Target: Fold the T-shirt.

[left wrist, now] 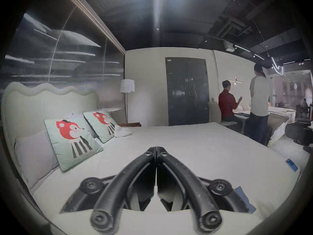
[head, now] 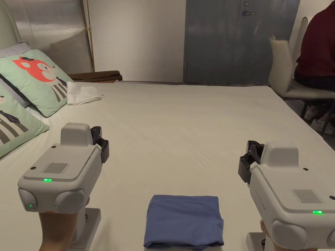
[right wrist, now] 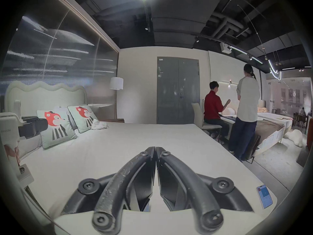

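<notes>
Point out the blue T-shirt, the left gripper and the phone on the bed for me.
blue T-shirt (head: 184, 219): head view, middle of the folded top layer.
left gripper (left wrist: 156, 149): left gripper view, where the closed jaw tips meet.
phone (right wrist: 264, 198): right gripper view, centre of its screen.

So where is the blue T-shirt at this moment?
In the head view the blue T-shirt lies folded on the bed, at its near edge, between the left gripper and the right gripper, touching neither.
</notes>
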{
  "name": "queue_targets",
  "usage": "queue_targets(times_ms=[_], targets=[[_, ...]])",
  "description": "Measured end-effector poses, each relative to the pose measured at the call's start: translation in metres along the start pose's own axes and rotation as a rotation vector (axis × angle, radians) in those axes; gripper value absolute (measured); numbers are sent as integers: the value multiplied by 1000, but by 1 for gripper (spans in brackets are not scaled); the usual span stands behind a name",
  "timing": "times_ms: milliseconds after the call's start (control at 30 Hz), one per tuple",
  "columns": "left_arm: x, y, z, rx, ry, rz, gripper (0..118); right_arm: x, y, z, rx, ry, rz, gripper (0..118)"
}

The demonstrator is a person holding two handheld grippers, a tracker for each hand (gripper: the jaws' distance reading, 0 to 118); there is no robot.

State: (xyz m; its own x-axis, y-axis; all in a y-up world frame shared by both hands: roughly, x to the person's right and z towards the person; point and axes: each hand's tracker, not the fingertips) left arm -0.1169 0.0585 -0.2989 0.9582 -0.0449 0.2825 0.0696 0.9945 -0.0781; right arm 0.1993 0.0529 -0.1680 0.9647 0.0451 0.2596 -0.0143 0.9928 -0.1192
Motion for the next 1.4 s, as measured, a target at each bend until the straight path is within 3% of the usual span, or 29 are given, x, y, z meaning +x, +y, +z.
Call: queue_targets(times_ms=[133,467,733,867,1133,1167,1233,1267,1300,1400], targets=[[0,-2,-1,-4,-2,2,0,-4,-10,-11,-50,23,5,0],[3,-13,-11,-41,-21,14,0,-38,-113,-77,-444,139,37,0],[7,-29,-23,-97,-46,23,0,-51,-180,-103,-715,136,39,0],[9,-48,-32,-193,-98,59,0,-53,-183,-103,-674,115,36,0],[25,-105,-67,-549,-284,226,0,-48,-179,-103,-685,131,19,0],[29,-112,-72,-607,-294,232,11,-47,-179,-103,-688,133,11,0],[33,-125,-83,-697,-330,293,59,-45,-179,-103,-691,138,3,0],[35,-131,-90,-749,-340,335,92,-45,-180,-104,-692,141,-1,0],[38,-137,-95,-791,-346,361,107,-44,-180,-104,-693,144,-7,0],[42,-147,-102,-796,-351,377,110,-43,-181,-105,-695,149,-15,0]])
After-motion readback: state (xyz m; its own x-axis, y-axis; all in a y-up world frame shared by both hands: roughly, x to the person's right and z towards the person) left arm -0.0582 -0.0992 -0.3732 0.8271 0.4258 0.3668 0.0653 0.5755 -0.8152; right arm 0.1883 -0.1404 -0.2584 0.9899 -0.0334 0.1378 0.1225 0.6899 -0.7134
